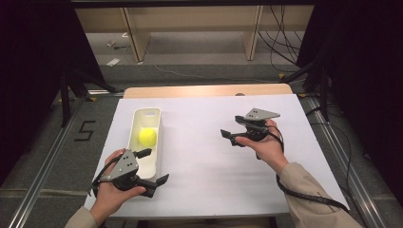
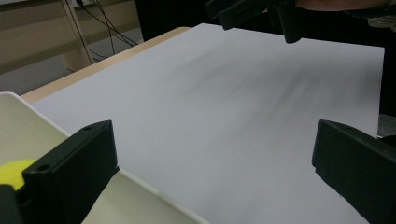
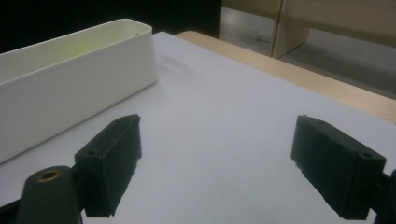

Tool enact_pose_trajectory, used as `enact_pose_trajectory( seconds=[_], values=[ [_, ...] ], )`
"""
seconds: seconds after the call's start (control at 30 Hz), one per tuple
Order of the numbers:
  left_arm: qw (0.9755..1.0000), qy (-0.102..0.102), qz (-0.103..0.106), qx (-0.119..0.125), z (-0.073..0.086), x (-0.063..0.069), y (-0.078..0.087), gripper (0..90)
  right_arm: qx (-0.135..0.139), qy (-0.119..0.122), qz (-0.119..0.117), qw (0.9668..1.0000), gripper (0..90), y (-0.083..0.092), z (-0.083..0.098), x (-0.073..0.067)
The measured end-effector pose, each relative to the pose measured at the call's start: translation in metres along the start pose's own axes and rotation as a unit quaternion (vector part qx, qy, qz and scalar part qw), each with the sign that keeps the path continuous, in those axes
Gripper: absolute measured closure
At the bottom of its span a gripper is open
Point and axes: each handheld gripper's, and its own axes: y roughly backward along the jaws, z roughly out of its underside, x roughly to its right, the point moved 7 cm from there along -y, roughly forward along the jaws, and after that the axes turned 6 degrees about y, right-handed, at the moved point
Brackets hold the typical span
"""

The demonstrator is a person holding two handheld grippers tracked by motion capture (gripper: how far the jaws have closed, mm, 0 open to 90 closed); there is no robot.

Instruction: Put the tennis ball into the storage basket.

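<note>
A yellow ball (image 1: 148, 137) lies inside a long white tray (image 1: 146, 112) on the left of the white-covered table (image 1: 214, 161). My left gripper (image 1: 153, 166) hangs at the tray's near end, open, one jaw over the tray and the other over the table. In the left gripper view the gripper (image 2: 215, 144) is wide open and empty, with the ball (image 2: 11, 171) partly hidden behind its left jaw and the tray rim (image 2: 140, 184) below. My right gripper (image 1: 232, 126) is held right of centre, open and empty, pointing toward the tray (image 3: 70, 79). Its jaws (image 3: 217, 140) are spread over bare table.
The table's wooden far edge (image 1: 204, 90) shows beyond the white sheet. Behind it stand wooden shelf legs (image 1: 135, 38) and loose cables (image 1: 280, 42) on the floor. Metal rails (image 1: 47, 156) run along both sides of the table. The right gripper (image 2: 252, 11) appears far off in the left gripper view.
</note>
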Motion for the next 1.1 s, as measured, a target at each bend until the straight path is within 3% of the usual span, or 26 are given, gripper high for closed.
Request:
enact_pose_trajectory(
  seconds=[1.1],
  values=[
    [1.0,0.0,-0.003,-0.001,0.0,-0.001,0.0,0.0,-0.002,-0.025,0.046,0.9987,16.9,0.052,0.031,0.024]
  ],
)
